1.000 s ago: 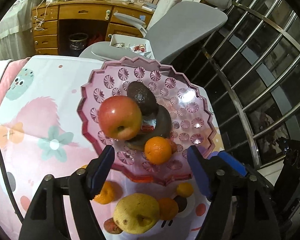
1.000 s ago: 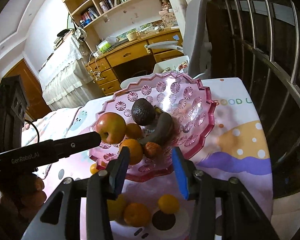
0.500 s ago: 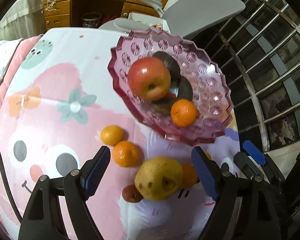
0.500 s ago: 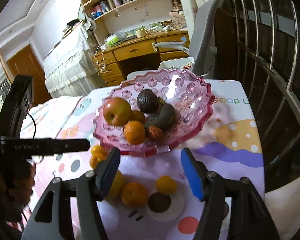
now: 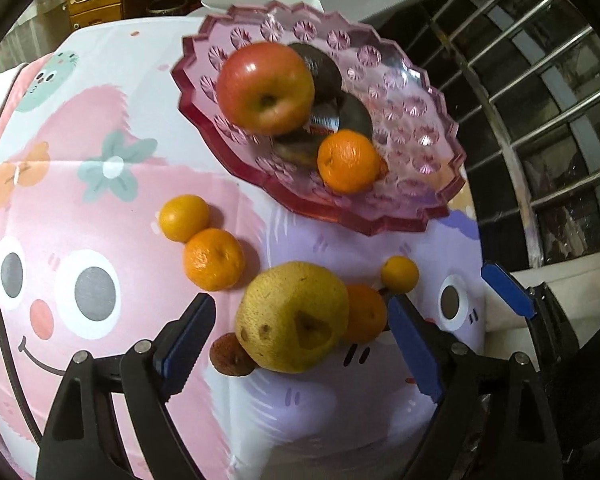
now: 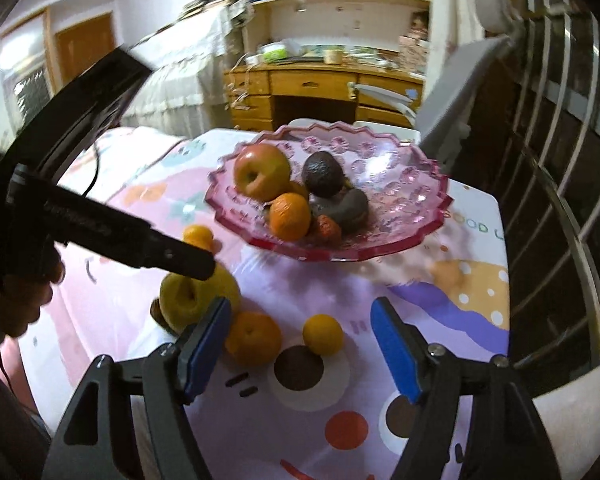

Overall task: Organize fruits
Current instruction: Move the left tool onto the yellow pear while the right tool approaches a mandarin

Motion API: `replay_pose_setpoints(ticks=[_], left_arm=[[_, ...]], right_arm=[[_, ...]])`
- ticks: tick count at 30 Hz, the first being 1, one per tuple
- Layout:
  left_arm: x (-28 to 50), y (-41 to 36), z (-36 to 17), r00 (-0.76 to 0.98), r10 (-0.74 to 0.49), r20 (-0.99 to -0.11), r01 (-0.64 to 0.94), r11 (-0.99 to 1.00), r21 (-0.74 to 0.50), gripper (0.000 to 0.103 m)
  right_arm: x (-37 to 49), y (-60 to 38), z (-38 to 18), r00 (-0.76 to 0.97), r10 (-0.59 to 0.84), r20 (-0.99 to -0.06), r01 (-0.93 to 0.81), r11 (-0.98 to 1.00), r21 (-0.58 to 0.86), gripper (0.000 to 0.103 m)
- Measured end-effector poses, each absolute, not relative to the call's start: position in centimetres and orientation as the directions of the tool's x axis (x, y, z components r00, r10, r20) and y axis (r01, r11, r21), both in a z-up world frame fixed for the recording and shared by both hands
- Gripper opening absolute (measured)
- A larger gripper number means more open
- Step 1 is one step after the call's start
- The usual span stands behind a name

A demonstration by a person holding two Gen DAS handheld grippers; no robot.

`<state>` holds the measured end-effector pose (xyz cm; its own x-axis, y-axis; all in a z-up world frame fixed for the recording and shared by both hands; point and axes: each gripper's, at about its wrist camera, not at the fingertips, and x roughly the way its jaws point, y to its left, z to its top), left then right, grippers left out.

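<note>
Left gripper (image 5: 300,344) pulled back, fingers spread around pear (image 5: 292,316), right gripper (image 6: 300,344) gaping, avocado (image 6: 323,173) clear only there.

Left gripper (image 5: 300,336): jaws spread wide, blue-padded fingers (image 5: 186,334) parted and angled downward, nothing held between them. In the right wrist view its black body extends in from the left, gripped by the person's left hand (image 6: 24,296). Right gripper (image 6: 300,348): jaws also spread wide, blue fingers (image 6: 206,344) apart, nothing between them, raised and pointing forward and down.
</note>
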<state>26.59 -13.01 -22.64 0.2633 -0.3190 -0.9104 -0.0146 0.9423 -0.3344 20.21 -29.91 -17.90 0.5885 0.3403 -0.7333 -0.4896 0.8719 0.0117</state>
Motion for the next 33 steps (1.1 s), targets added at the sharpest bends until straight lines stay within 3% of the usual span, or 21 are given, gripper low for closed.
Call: replay_pose_setpoints(ticks=[7,15,19,23,33], left_arm=[[26.9,-14.3,-24.0,0.223,-0.262,-0.939,0.002,0.963,-0.268,0.087],[27.1,-15.1,-25.5,0.206,-0.23,-0.951,-0.006,0.972,-0.236,0.087],[27.2,-15.1,-26.1,0.201,-0.222,-0.954,-0.019,0.973,-0.23,0.079],[27.1,-15.2,-26.5,0.201,-0.223,-0.954,-0.025,0.972,-0.232,0.075],[27.2,-15.3,-26.4,0.241,-0.221,-0.945,-0.018,0.973,-0.232,0.071]], right_arm=[[19.4,-27.8,-20.0,0.55,0.327,-0.769,-0.611,0.785,-0.103,0.073],[19.1,-26.4,-22.5,0.495,0.345,-0.797,-0.694,0.709,-0.124,0.073],[19.3,-26.3,-23.4,0.473,0.36,-0.804,-0.712,0.694,-0.108,0.072],[19.3,-25.9,-23.8,0.452,0.383,-0.806,-0.729,0.679,-0.087,0.059],[19.7,-25.9,-24.5,0.448,0.404,-0.798,-0.733,0.677,-0.068,0.046]])
